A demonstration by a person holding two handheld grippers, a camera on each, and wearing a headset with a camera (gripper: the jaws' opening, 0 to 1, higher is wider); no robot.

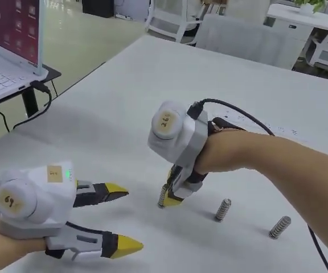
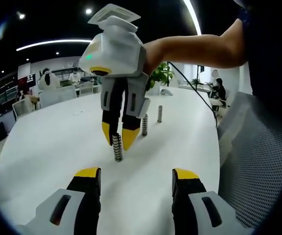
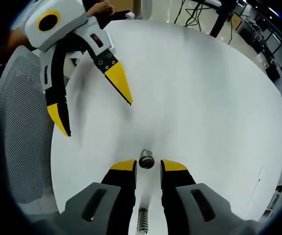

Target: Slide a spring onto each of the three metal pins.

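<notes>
Right gripper (image 1: 172, 200) clamps third spring (image 1: 163, 195), apparently the last to seat; two seated springs (image 1: 223, 210) at its 3 o'clock; left gripper (image 1: 121, 219) spread, empty.

Bright, even indoor light washes the white table (image 1: 124, 85) almost flat in the head view. On the table, soft faint shadows sit under the right gripper (image 1: 171, 200) and beside the springs (image 1: 223, 210). Above the table in the left gripper view, ceiling strip lights (image 2: 48, 43) glare against a dark ceiling. Both gripper views bow the table's edge, and the jaws nearest the lens look slightly soft
</notes>
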